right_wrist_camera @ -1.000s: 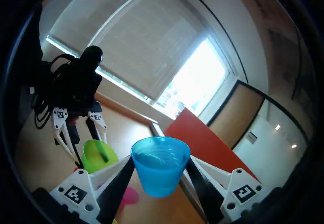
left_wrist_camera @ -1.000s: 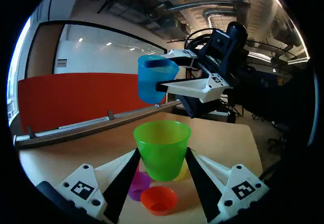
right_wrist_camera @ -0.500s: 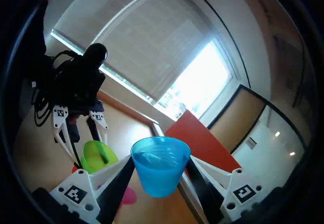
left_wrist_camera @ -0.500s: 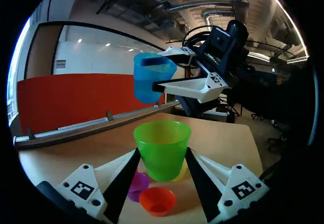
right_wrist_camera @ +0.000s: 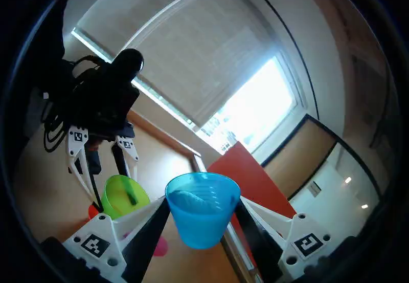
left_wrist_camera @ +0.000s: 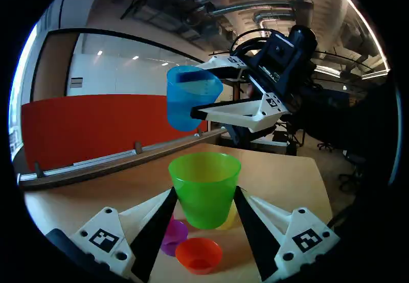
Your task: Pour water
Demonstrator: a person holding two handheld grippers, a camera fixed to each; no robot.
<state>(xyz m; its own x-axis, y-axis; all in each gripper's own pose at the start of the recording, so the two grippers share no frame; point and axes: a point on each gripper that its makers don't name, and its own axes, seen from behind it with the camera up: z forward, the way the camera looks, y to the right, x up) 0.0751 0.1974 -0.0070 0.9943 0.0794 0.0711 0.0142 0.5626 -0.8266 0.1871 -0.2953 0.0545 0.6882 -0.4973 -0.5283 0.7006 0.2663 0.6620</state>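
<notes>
**Desk:** What has changed here?

**Photographer:** Over the last second the blue cup, held in the right gripper's jaws, drifts toward 10 o'clock in the left gripper view and climbs a touch. It now hangs at about 11 o'clock of the green cup, well clear of the rim.

**Desk:** And the green cup?

**Photographer:** It has not moved. The left gripper's jaws grip its sides, over the counter. I cannot tell whether its base touches down. An orange cup and a purple cup sit on the counter at 6 to 7 o'clock below it.

**Desk:** Any water poured?

**Photographer:** None that shows. In the right gripper view the blue cup is close to level with water inside, and the green cup lies at 9 o'clock of it. I read this as lining up: the tip into the green cup is yet to come.
</notes>
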